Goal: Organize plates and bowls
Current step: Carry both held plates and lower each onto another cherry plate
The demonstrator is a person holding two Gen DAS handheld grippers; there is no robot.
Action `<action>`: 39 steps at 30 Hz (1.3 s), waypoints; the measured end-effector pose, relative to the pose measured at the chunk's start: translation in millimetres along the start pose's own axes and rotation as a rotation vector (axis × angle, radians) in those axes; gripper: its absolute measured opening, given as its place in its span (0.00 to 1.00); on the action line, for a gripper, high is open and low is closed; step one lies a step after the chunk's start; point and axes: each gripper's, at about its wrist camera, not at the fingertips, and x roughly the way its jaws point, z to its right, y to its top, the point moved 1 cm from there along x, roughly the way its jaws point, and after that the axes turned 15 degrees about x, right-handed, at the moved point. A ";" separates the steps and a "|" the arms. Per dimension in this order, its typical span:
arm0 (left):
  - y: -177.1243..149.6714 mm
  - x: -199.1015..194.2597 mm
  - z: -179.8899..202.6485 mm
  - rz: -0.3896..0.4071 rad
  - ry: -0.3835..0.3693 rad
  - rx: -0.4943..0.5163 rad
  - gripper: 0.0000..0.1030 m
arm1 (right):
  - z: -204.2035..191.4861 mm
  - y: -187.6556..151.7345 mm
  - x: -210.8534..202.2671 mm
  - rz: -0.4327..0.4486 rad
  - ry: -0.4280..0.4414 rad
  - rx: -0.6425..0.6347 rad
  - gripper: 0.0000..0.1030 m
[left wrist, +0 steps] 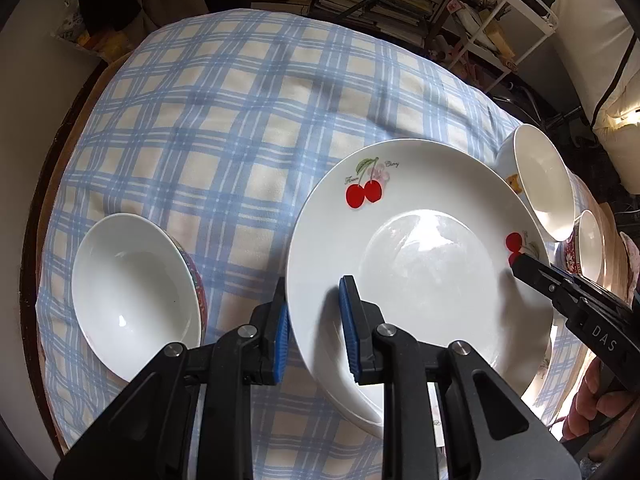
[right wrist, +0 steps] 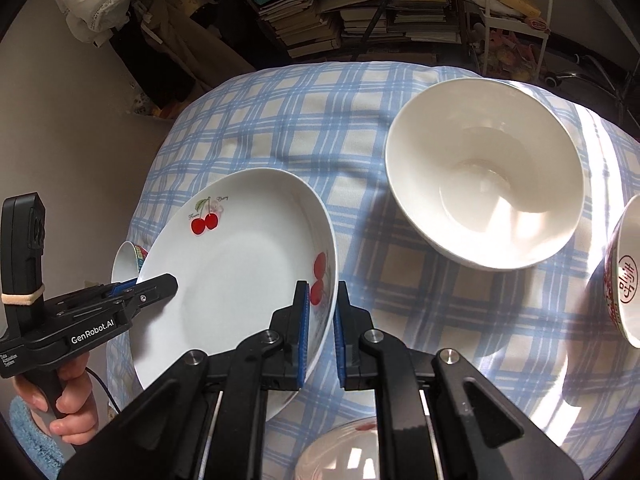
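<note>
Under both pairs of tongs spreads the table [left wrist: 248,128] in its blue checked cloth, and over it hangs the biggest piece in play: the cherry plate [left wrist: 420,264], carried between the two hands and, by the look of the shadow under it, clear of the cloth. It's a round thing, so no long axis to speak of; what matters is the line across it from one grip to the other.

The left tongs [left wrist: 314,330] are clamped on the plate's near-left rim, one blue pad over the lip and one beneath it. The right tongs [right wrist: 320,332] are clenched on the opposite rim, just beside the second pair of cherries, pads tight against the china. So the plate sits straight ahead of each tool and between them, neither hand nearer than the other. From the right-hand camera it looks tilted, left side lower.

Now the smaller pieces. Ahead and to the right of the right tongs stands the big white bowl [right wrist: 484,176], well clear of the plate. Further right, at the edge of view, a red-patterned bowl [right wrist: 624,280]. To the left of the left tongs sits another white bowl [left wrist: 132,296], close by the plate's rim but apart from it. Below the right tongs a second cherry plate [right wrist: 340,456] peeks out, mostly hidden.

My guess: wherever this plate goes, both hands must travel together.
</note>
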 end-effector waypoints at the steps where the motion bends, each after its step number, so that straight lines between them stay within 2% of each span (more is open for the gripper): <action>1: -3.4 -0.7 4.9 -0.001 -0.004 0.006 0.22 | 3.2 -3.3 -4.0 0.005 -0.004 0.000 0.12; 8: -23.2 -4.2 38.4 0.008 -0.067 0.023 0.22 | 34.1 -25.4 -36.7 0.041 -0.002 0.029 0.12; 11: -32.2 -8.0 60.2 0.011 -0.064 0.080 0.23 | 48.7 -35.2 -46.6 0.053 -0.021 0.059 0.12; 24: -66.8 -12.6 126.2 -0.020 -0.101 0.139 0.23 | 106.5 -74.3 -85.2 0.085 -0.042 0.116 0.12; 34: -86.6 -3.7 163.0 -0.060 -0.100 0.169 0.23 | 141.0 -96.6 -92.7 0.097 -0.068 0.161 0.12; 39: -91.6 0.6 173.6 -0.074 -0.070 0.178 0.23 | 151.8 -105.4 -89.7 0.089 -0.059 0.176 0.12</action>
